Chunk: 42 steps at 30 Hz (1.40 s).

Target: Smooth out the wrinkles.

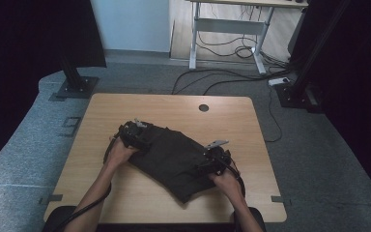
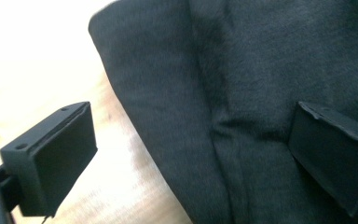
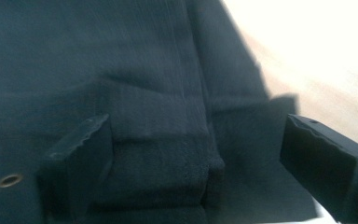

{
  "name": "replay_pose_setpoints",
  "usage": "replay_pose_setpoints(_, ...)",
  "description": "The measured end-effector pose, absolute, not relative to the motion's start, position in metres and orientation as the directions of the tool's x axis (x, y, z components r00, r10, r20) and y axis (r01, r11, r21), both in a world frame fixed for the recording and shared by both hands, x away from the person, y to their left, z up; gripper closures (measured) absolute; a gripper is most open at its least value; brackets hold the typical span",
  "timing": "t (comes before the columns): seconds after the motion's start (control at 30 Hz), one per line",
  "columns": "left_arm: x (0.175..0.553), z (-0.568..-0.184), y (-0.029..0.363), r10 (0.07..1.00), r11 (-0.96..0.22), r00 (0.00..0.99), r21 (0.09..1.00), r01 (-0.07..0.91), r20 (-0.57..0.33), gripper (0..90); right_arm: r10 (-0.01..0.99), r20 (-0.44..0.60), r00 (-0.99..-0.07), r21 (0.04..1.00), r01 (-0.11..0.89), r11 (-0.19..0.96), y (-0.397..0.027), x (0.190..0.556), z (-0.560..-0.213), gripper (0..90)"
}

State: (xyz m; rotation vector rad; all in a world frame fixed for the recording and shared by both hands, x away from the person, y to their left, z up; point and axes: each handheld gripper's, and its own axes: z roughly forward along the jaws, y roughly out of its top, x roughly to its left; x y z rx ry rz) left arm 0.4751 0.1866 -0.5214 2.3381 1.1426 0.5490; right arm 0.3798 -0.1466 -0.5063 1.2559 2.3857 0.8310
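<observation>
A lab: black rig posts (image 1: 72, 72), trailing floor cables (image 1: 222, 77), height-adjustable desk (image 1: 232, 24).

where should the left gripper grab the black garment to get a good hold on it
Probably the folded outer edge of the black garment, coming in from the bare table side. The left gripper is open and already straddles that edge, one jaw over wood, one over cloth. The edge looks thick and doubled, giving the jaws bulk.

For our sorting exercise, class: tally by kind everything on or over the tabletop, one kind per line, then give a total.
Dark cloth: 1
Grippers: 2, the left gripper and the right gripper, both with jaws apart at the cloth's edges
Hands: 2, the left hand and the right hand
Total: 5
</observation>
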Motion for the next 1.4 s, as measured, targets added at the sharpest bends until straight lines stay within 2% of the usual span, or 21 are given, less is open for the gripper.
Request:
replay_pose_setpoints(0.13, 0.463, -0.525, 0.196, 0.825, -0.500, 0.555, 0.593, 0.631, 0.105, 2.6, 0.858, -0.004, -0.513, 0.614, 0.676, 0.407, -0.145, 0.391, -0.521, 3.5)
replay_pose_setpoints(0.37, 0.436, -0.535, 0.220, 0.843, -0.403, 0.537, 0.627, 0.667, -0.030, 2.4, 0.882, -0.035, -0.469, 0.616, 0.685, 0.388, -0.147, 0.430, -0.524, 3.4)
replay_pose_setpoints(0.53, 0.427, -0.534, 0.219, 0.844, -0.421, 0.536, 0.639, 0.644, 0.016, 0.9, 0.884, -0.029, -0.467, 0.629, 0.678, 0.379, -0.145, 0.457, -0.526, 3.4)
replay_pose_setpoints(0.83, 0.435, -0.533, 0.207, 0.845, -0.474, 0.517, 0.638, 0.607, 0.136, 0.0, 0.884, -0.011, -0.467, 0.649, 0.669, 0.361, -0.147, 0.473, -0.529, 3.6)
replay_pose_setpoints(1.07, 0.441, -0.534, 0.213, 0.863, -0.416, 0.501, 0.647, 0.639, 0.059, 0.0, 0.880, 0.017, -0.474, 0.664, 0.664, 0.345, -0.151, 0.473, -0.528, 7.0)
replay_pose_setpoints(1.23, 0.435, -0.520, 0.216, 0.859, -0.425, 0.505, 0.667, 0.612, 0.083, 0.0, 0.861, 0.008, -0.508, 0.690, 0.626, 0.363, -0.153, 0.466, -0.516, 9.3)
replay_pose_setpoints(1.4, 0.420, -0.499, 0.226, 0.844, -0.422, 0.532, 0.698, 0.579, 0.069, 0.0, 0.840, -0.011, -0.543, 0.717, 0.581, 0.385, -0.160, 0.453, -0.494, 9.1)
